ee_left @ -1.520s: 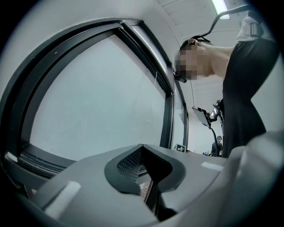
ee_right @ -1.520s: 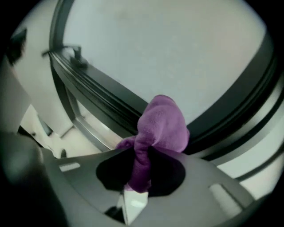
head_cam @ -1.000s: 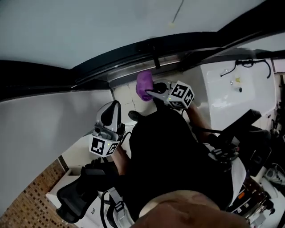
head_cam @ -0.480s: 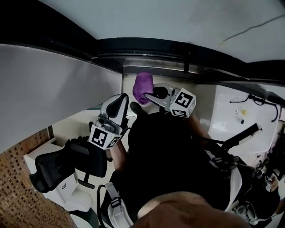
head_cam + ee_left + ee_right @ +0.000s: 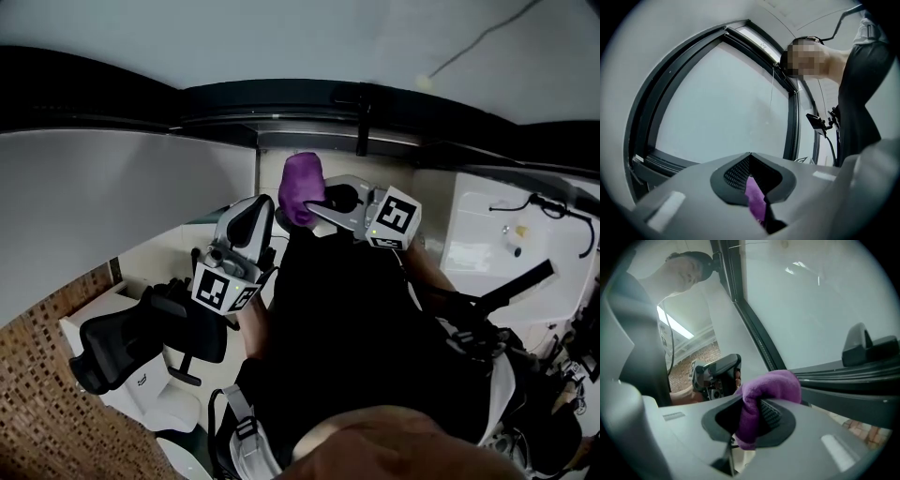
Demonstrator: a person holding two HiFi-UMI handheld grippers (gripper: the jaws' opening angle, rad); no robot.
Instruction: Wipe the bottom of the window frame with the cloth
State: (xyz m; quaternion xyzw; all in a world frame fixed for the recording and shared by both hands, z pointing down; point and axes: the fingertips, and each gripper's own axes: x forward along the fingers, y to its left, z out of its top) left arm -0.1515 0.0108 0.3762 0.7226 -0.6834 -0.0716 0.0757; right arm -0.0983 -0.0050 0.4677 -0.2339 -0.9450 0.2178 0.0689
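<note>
The cloth (image 5: 302, 186) is held bunched just below the bottom rail of the window frame (image 5: 281, 120), and contact with the rail cannot be confirmed. A wad is left proud of the jaw tips, presumably so that fabric rather than plastic meets the rail. It is clamped between the jaws of the right gripper (image 5: 317, 200). The left gripper (image 5: 750, 157) is held lower and further from the frame, its jaws together at the tips. It is apparently parked clear of the wiping path. A purple sliver is seen in their gap, and what it is cannot be told.
</note>
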